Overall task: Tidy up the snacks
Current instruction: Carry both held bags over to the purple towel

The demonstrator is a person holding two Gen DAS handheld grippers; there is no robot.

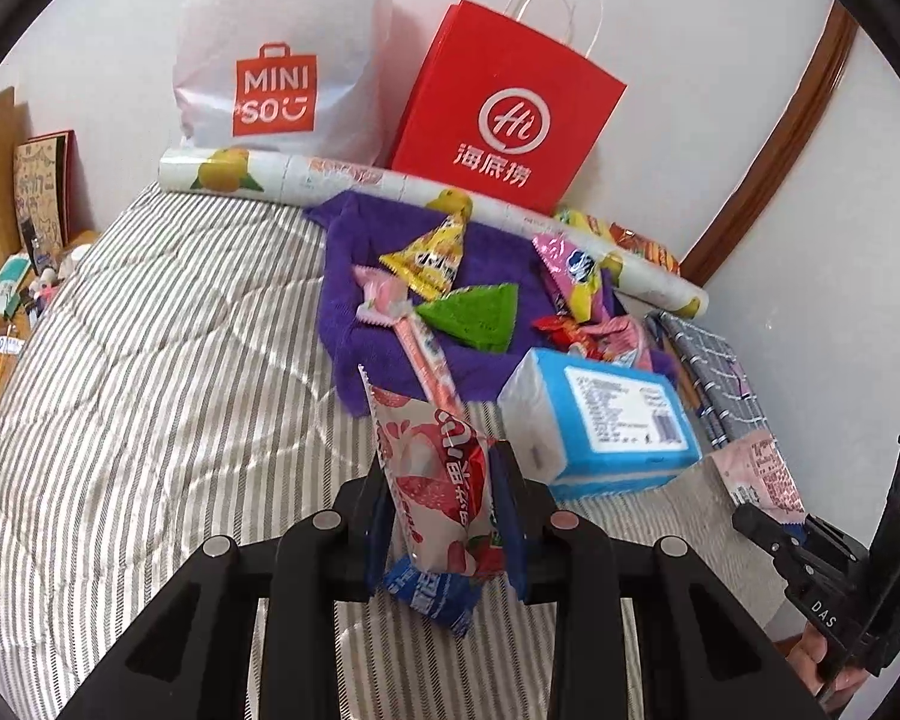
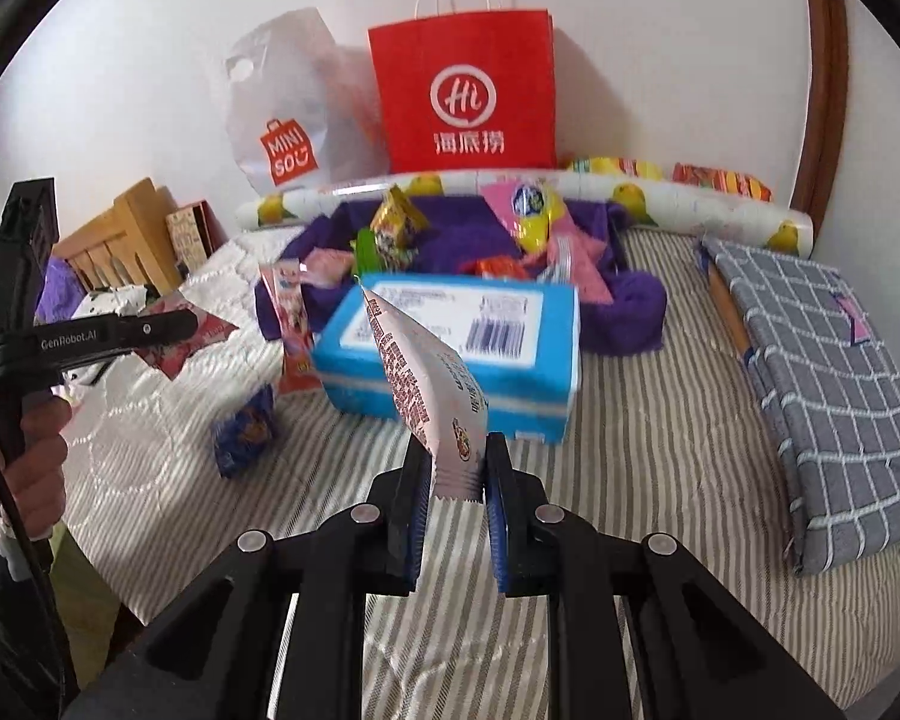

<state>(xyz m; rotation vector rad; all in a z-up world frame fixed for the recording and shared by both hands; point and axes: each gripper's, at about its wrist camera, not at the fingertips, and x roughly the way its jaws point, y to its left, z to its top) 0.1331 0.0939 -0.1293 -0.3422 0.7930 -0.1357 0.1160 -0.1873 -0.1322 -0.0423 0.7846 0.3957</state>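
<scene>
Left gripper clenched on a strawberry-print snack packet, held clear above the striped bedcover. Right gripper clamped on a pale pink snack packet, raised before the blue tissue pack. More snacks lie on the purple towel.

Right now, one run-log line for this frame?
left gripper: shut on strawberry-print snack packet | right gripper: shut on pale pink snack packet | both above striped bedcover | blue tissue pack beyond
</scene>
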